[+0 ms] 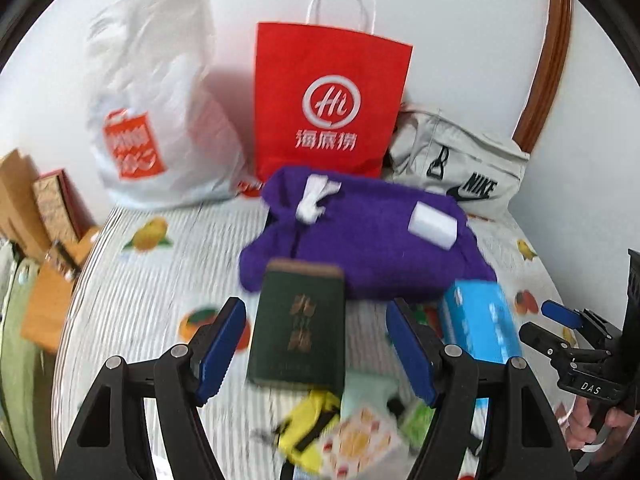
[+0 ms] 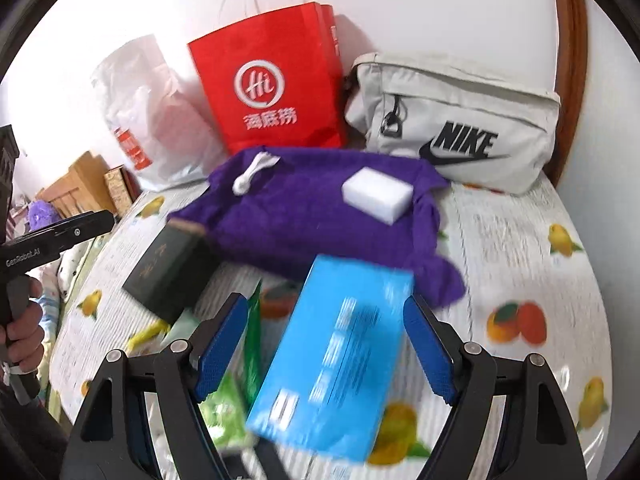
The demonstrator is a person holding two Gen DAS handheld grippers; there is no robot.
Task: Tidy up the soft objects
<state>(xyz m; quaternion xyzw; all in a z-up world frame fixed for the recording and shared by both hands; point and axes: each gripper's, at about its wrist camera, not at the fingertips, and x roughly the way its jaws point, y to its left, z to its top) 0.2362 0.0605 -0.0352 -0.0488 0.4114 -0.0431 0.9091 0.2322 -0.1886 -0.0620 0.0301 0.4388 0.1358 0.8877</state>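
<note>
A purple towel [image 1: 360, 248] [image 2: 304, 216] lies crumpled in the middle of the bed. On it rest a white sponge block [image 1: 434, 226] [image 2: 378, 194] and a small white cloth piece [image 1: 316, 200] [image 2: 252, 172]. My left gripper [image 1: 318, 344] is open above a dark green book [image 1: 298, 320] [image 2: 168, 272], its pads clear of the cover. My right gripper [image 2: 324, 344] is open over a blue box [image 2: 340, 360] [image 1: 480, 320] that lies on the sheet, not gripped. Small packets, yellow [image 1: 308, 428] and green [image 2: 224, 412], lie near the front.
Against the wall stand a white plastic bag [image 1: 156, 100], a red paper bag [image 1: 328, 100] [image 2: 268, 80] and a pale Nike pouch [image 1: 460, 160] [image 2: 460, 120]. A fruit-print sheet [image 1: 152, 300] covers the bed. Cardboard boxes [image 1: 24, 200] sit beyond its left edge, a wooden headboard [image 1: 548, 60] at right.
</note>
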